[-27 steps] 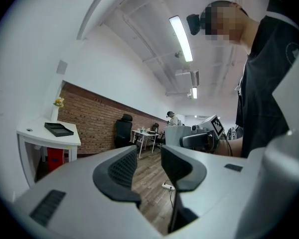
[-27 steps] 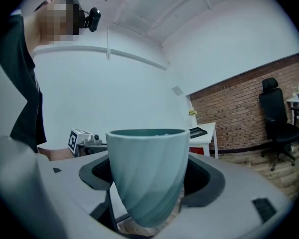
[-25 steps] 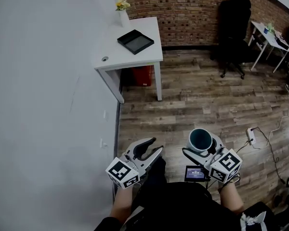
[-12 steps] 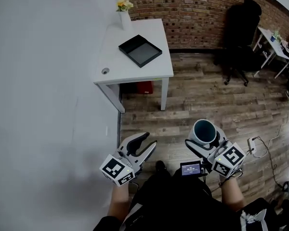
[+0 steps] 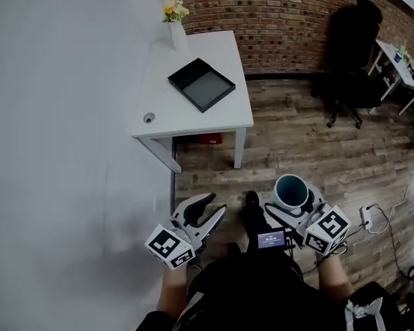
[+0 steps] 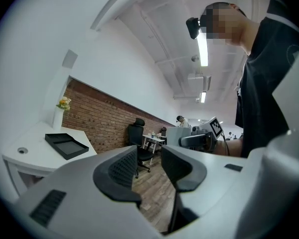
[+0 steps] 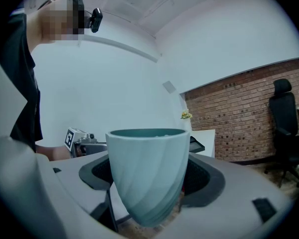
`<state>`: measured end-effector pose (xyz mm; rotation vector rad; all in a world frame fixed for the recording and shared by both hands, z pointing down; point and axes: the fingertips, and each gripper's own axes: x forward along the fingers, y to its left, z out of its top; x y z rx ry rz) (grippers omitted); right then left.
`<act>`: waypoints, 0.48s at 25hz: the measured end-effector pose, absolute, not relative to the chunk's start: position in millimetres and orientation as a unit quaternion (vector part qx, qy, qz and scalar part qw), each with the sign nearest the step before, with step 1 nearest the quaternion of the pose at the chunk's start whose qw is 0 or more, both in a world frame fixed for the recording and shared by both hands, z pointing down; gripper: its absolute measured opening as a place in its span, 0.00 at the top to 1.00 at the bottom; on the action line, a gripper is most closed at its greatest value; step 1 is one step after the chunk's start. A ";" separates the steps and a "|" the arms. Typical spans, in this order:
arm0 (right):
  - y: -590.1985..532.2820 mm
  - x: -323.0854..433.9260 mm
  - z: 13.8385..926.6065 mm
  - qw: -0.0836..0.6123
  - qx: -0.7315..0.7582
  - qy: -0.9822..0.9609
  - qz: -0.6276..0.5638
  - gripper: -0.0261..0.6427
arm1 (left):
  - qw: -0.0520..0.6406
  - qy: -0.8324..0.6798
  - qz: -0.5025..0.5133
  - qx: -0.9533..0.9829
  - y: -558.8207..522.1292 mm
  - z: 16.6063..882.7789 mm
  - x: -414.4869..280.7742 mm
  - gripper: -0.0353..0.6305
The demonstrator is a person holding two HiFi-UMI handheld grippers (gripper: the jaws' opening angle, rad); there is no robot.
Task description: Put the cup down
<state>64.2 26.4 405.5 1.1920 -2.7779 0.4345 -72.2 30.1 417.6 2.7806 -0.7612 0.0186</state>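
Observation:
A pale teal ribbed cup (image 5: 290, 191) (image 7: 148, 176) stands upright between the jaws of my right gripper (image 5: 292, 202) (image 7: 150, 176), which is shut on it and carries it in the air above the wooden floor. My left gripper (image 5: 206, 212) (image 6: 148, 167) hangs beside it at the left, open, with nothing between its fingers. The white table (image 5: 167, 105) lies ahead and to the left, some way from both grippers. On it rests a black tray (image 5: 201, 85) (image 6: 66, 145).
A white vase with flowers (image 5: 174, 21) stands at the table's far end by the white wall. A black office chair (image 5: 350, 54) and a second white desk (image 5: 400, 57) sit at the right by the brick wall. A power strip (image 5: 366, 217) lies on the floor.
The person has walked toward the table: it and the tray show larger and lower in the head view. Both grippers keep their place, the cup held the same.

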 end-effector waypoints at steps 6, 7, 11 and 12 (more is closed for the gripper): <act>-64.9 72.9 408.9 0.036 0.363 -0.922 0.129 0.39 | 0.132 -0.280 0.006 0.951 -46.2 423.0 -56.3 0.71; -82.4 74.9 405.5 0.034 0.359 -0.924 0.126 0.39 | 0.129 -0.283 0.008 0.950 -62.5 419.8 -52.2 0.71; -143.7 86.8 402.1 0.032 0.336 -0.933 0.123 0.39 | 0.118 -0.303 0.004 0.946 -127.0 407.8 -36.0 0.71; -157.5 90.9 401.9 0.034 0.331 -0.935 0.122 0.39 | 0.117 -0.307 0.003 0.945 -140.9 405.7 -31.5 0.71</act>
